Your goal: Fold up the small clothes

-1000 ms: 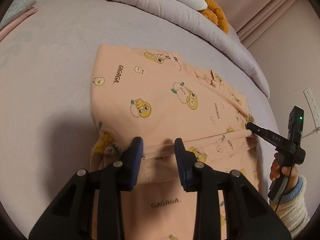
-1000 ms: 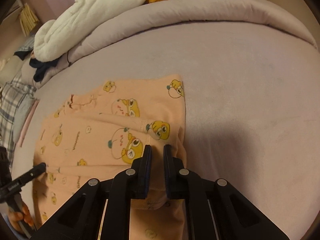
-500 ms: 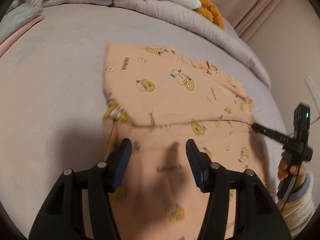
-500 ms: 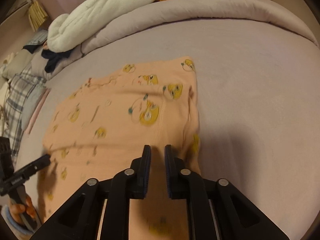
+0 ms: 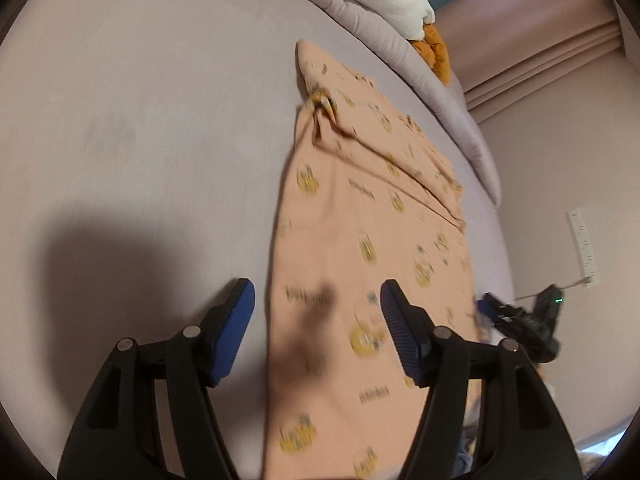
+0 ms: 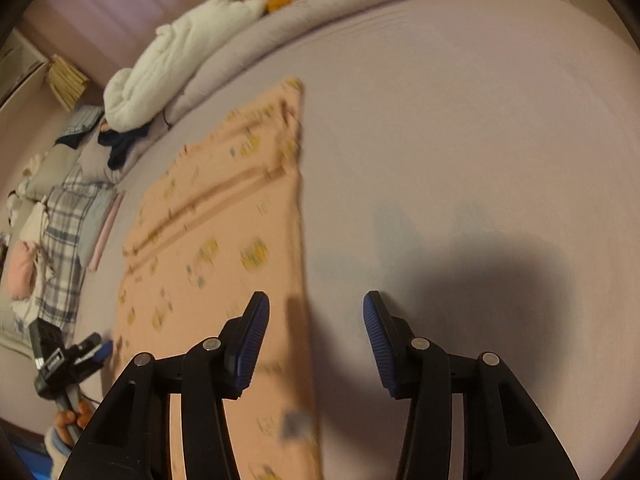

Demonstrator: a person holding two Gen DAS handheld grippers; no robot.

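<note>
My left claw (image 5: 316, 312) stands wide, its jaws just opened, blue ribbed pads clear of the cloth below. My right claw (image 6: 316, 320) is also parted, having just been opening, with nothing pinched. The peach cotton garment printed with yellow cartoon figures (image 5: 360, 240) lies flat on the lilac bed sheet (image 5: 140, 120), a fold ridge across its upper part. Its right edge runs under the right claw's left pad. A rolled lilac duvet (image 6: 360, 4) and a white padded blanket (image 6: 168, 64) sit beyond. Motion blur softens the print.
</note>
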